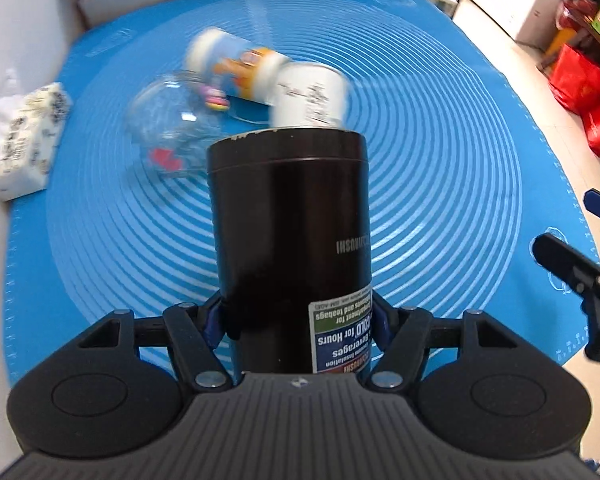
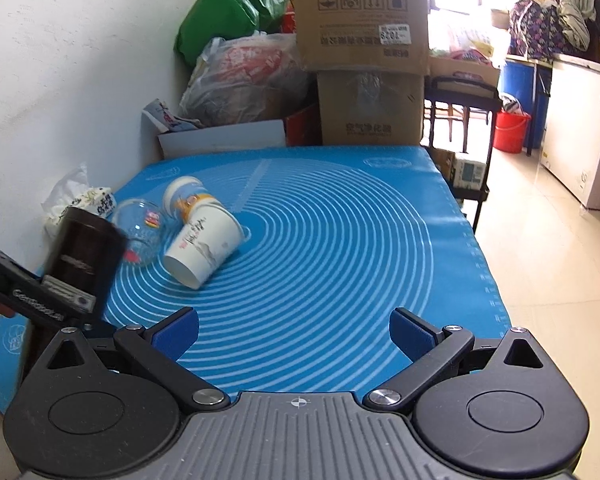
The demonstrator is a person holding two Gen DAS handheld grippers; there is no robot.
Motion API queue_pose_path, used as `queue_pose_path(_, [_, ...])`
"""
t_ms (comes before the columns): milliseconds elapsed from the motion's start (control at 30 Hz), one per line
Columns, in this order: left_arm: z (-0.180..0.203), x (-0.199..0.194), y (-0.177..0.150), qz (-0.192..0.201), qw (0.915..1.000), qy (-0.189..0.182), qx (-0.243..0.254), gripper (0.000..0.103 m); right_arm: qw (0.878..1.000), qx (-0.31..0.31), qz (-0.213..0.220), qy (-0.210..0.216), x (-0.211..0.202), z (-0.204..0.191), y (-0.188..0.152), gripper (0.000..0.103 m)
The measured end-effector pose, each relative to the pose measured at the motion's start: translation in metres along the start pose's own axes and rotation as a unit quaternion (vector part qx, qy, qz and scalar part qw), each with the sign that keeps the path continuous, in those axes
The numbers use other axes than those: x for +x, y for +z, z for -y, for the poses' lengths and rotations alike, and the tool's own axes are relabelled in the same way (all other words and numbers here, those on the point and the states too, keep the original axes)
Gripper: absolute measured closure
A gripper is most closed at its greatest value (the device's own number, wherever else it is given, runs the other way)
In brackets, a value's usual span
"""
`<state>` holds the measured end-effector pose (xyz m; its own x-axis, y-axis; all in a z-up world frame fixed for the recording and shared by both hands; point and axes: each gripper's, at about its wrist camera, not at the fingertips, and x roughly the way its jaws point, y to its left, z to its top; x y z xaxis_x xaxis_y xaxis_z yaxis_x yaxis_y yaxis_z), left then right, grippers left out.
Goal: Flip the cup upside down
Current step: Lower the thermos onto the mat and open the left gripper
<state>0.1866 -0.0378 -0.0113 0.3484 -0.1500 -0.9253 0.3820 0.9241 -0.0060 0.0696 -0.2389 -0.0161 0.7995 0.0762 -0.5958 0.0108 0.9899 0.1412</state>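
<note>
1. Dark cup (image 1: pixel 288 216), centre frame in the left view, label text reads inverted; I judge the flip well on.
2. Left gripper (image 1: pixel 300 316) pinching cup near its label end; hold firm, rotate slow, set down flat on blue mat (image 1: pixel 440 184).
3. Avoid paper cup (image 2: pixel 204 246) and glass (image 2: pixel 140 232), mid-left in the right view.
4. Right gripper (image 2: pixel 294 334) spread wide, holding nothing, low centre.

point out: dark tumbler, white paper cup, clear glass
dark tumbler (image 1: pixel 288 216), left wrist view, middle of its dark side wall.
white paper cup (image 2: pixel 204 246), right wrist view, printed side wall; it lies on its side.
clear glass (image 2: pixel 140 228), right wrist view, its see-through wall, behind the tumbler.
</note>
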Motion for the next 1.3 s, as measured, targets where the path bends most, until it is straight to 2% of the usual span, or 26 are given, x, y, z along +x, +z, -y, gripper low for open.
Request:
queue_pose_path(300, [0.020,0.047,0.009,-0.024,0.9994,0.019,0.019,0.035,1.000,0.013,-0.020,-0.009,0.012,0.012,-0.009,0.000])
queue_pose_path(667, [0.029,0.042,0.000,-0.005,0.9991,0.029,0.032,0.034,0.999,0.006,-0.033,-0.009,0.020,0.005,-0.008,0.000])
queue_pose_path(733, [0.031,0.035,0.004,0.018,0.9987,0.034,0.035,0.034,0.999,0.002,-0.033,-0.009,0.019,0.002,-0.007,0.000])
queue_pose_path(833, [0.033,0.015,0.005,0.059,0.9968,0.043,0.034,0.021,0.999,0.002,-0.034,-0.007,0.017,-0.001,-0.006,0.000])
queue_pose_path(933, [0.033,-0.005,0.003,0.087,0.9945,0.051,0.029,0.013,0.999,0.003,-0.033,-0.005,0.013,-0.002,-0.005,0.000])
queue_pose_path(1133, [0.026,-0.044,-0.004,0.137,0.9893,0.051,0.009,0.009,1.000,-0.001,-0.020,0.000,-0.002,-0.007,0.004,0.000])
queue_pose_path(1300, [0.016,-0.074,-0.020,0.183,0.9810,0.062,-0.015,0.007,1.000,-0.006,-0.003,0.014,-0.021,-0.018,0.015,0.000])
